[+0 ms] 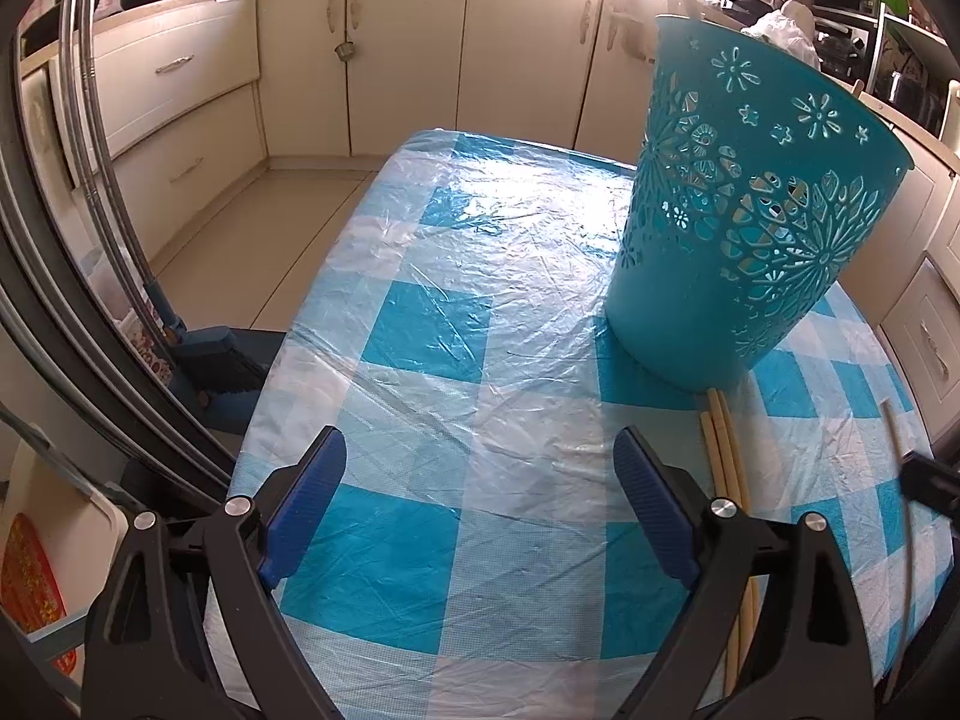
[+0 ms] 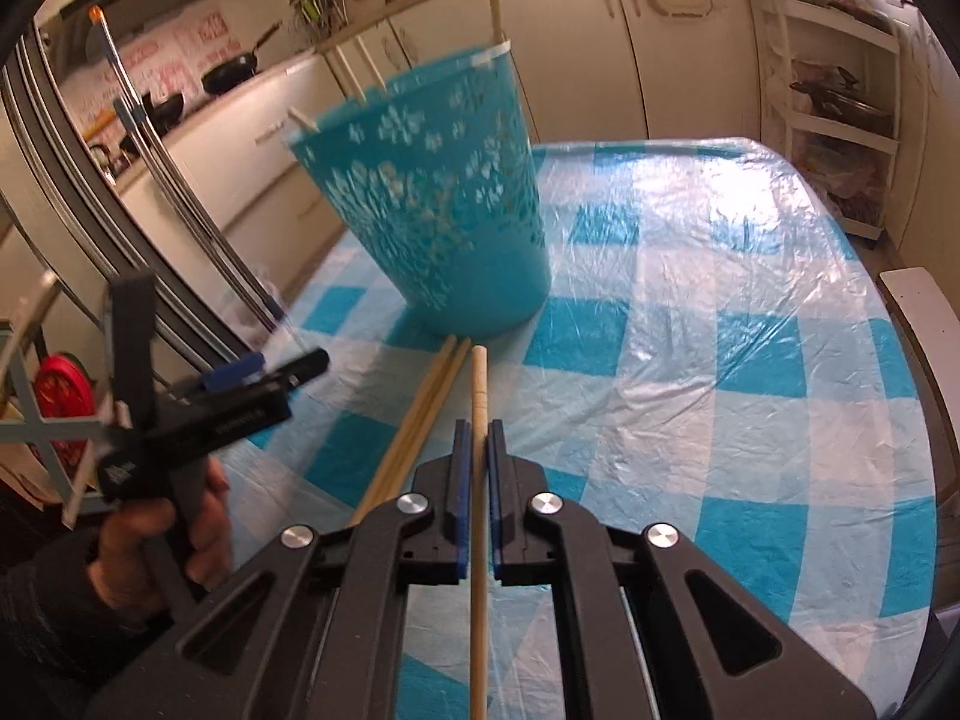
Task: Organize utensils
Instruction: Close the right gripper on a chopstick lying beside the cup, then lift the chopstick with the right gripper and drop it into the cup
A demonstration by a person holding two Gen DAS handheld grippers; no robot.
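on the blue-checked table (image 2: pixel 750 276) in the kitchen, your right gripper (image 2: pixel 478 444) is clamped on one chopstick (image 2: pixel 478 372) at lower centre; lift it tip-first into the teal basket (image 2: pixel 444 204) above, clear of the two chopsticks (image 2: pixel 420 420) lying left; your left gripper (image 1: pixel 480 480) is spread apart and empty.

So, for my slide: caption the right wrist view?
Right gripper clamps one chopstick before the teal basket.

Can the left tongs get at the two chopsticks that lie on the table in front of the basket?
Probably yes. The left tongs are open and empty, and the two chopsticks lie bare on the table just beside them. The basket stands behind their far ends and does not cover them.
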